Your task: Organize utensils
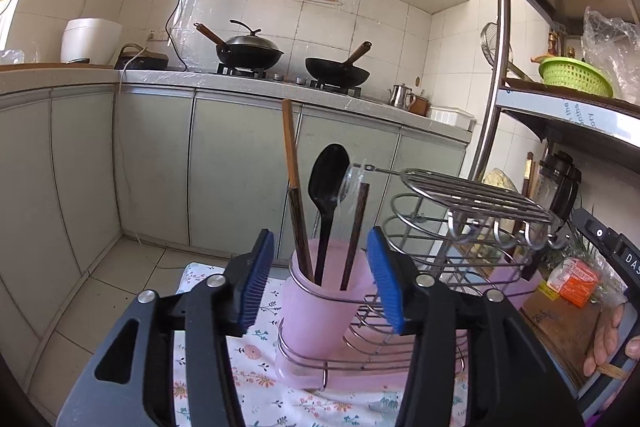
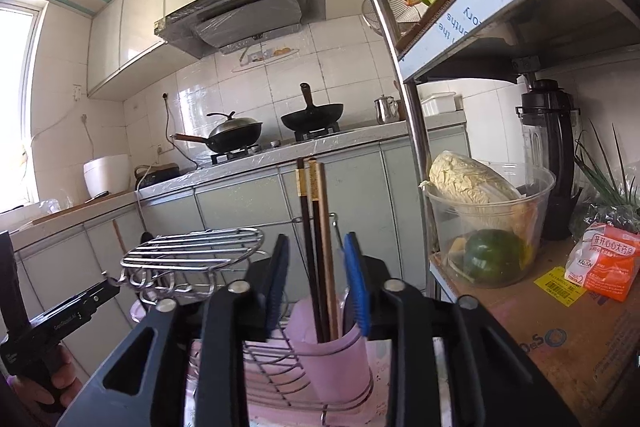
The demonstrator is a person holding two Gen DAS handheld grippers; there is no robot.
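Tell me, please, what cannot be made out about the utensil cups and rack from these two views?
- Left wrist view: the second pink cup, behind the wire rack and the left gripper.
- Both views: the lower ends of the black spoon and chopsticks, inside the frosted cups.
- Right wrist view: the rack's base, behind the right gripper; whether its jaws touch the chopsticks.

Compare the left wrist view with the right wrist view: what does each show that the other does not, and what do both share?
Only the left wrist view shows the black spoon standing in a pink cup, and the open left tongs framing that cup.

Only the right wrist view shows the cabbage in the clear bowl, and the open right tongs around the chopsticks in the other pink cup.

Both show the wire rack, two woks on the stove, the range hood and the green basket.
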